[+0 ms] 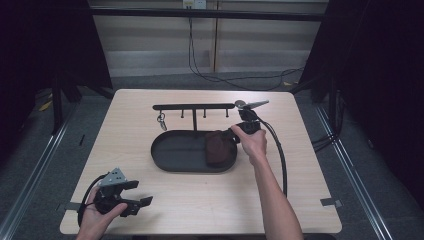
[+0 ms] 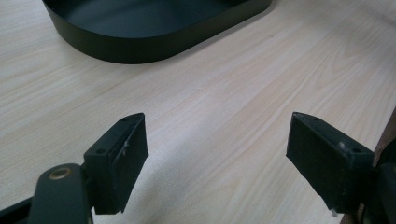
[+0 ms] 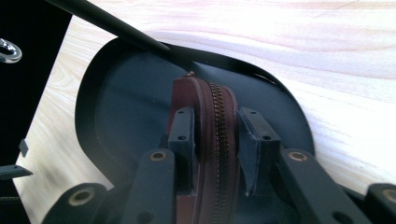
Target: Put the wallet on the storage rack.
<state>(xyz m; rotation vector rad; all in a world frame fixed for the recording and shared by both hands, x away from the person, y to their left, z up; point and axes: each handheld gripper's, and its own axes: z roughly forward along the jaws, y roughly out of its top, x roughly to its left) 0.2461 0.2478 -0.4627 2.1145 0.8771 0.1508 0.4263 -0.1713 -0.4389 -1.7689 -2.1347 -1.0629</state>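
A dark red zipped pouch [image 1: 218, 149] stands on edge at the right end of a black oval tray [image 1: 177, 150]. My right gripper [image 1: 227, 136] comes in from the tray's right side and is shut on the pouch. In the right gripper view both pads [image 3: 183, 130] press the pouch [image 3: 210, 102] either side of its zip, over the tray [image 3: 121, 116]. My left gripper [image 1: 142, 192] rests near the table's front left corner, held in a hand. Its jaws stand wide open over bare wood, with nothing between the left gripper's [image 2: 217, 149] fingers.
A black rack with hooks [image 1: 194, 106] stands behind the tray, and a key ring [image 1: 162, 120] hangs at its left end. The tray's near wall [image 2: 140, 42] lies ahead of the left gripper. Cables run on the floor beyond the table.
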